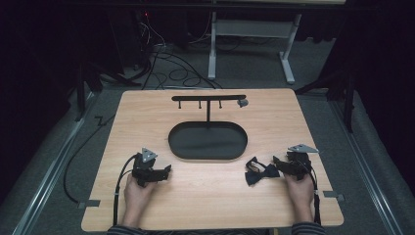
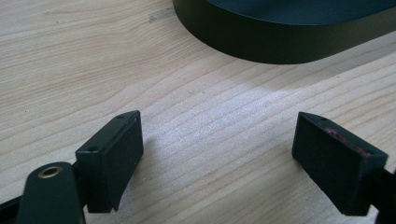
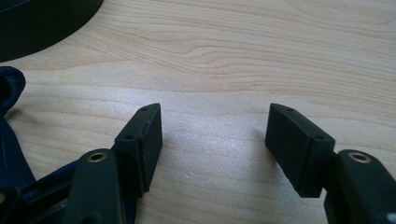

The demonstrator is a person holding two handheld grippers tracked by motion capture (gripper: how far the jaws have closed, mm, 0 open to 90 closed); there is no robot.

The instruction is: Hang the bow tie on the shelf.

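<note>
Jaws, left gripper (image 1: pixel 164 171): wide apart over bare table (image 1: pixel 205 191), nothing between them.
Tray (image 1: pixel 208 141): black oval, mid-table, under a hook stand (image 1: pixel 209 98).
Bow tie (image 1: pixel 261 172): dark, lying on table right of centre, just beside right gripper.
Jaws, right gripper (image 1: pixel 277 162): spread wide, empty, bow tie off to their side.

A lab: dark curtains, loose floor cables (image 1: pixel 169 66), a bare wooden test table (image 1: pixel 210 196).

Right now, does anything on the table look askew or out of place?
Only the dark bow tie: it lies crumpled on the bare wood beside the right gripper, not on the hook stand or in its oval tray.
</note>
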